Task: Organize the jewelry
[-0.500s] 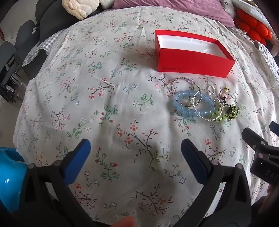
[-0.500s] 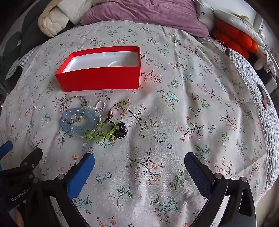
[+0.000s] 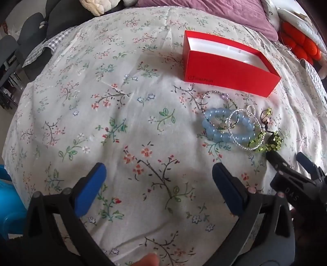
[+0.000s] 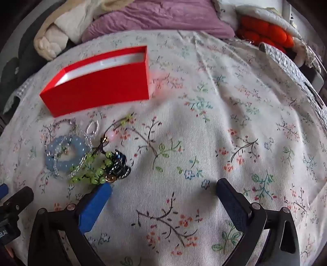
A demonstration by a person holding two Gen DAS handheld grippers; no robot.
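Note:
An open red box (image 3: 229, 73) (image 4: 98, 88) with a white lining stands on the floral bedspread. In front of it lies a tangle of bracelets: a pale blue bead bracelet (image 3: 216, 134) (image 4: 61, 161), clear bead strands (image 3: 235, 135), a green bead bracelet (image 3: 267, 143) (image 4: 90, 174) and a dark beaded piece (image 4: 119, 168). My left gripper (image 3: 158, 186) is open over bare cloth, left of the pile. My right gripper (image 4: 163, 196) is open with nothing between its fingers; its left fingertip (image 4: 102, 194) sits just below the green beads. In the left wrist view the right gripper (image 3: 290, 165) shows at the pile's edge.
A purple pillow (image 4: 155, 18), a cream plush (image 4: 51, 41) and an orange knitted thing (image 4: 265, 30) lie at the head of the bed. Dark chairs (image 3: 24, 36) stand beyond the left edge. A blue object (image 3: 8, 204) is at the lower left.
The right gripper has moved forward and lower, up to the bracelet pile, so box and beads look larger. The left gripper has shifted only slightly. Both stay open.

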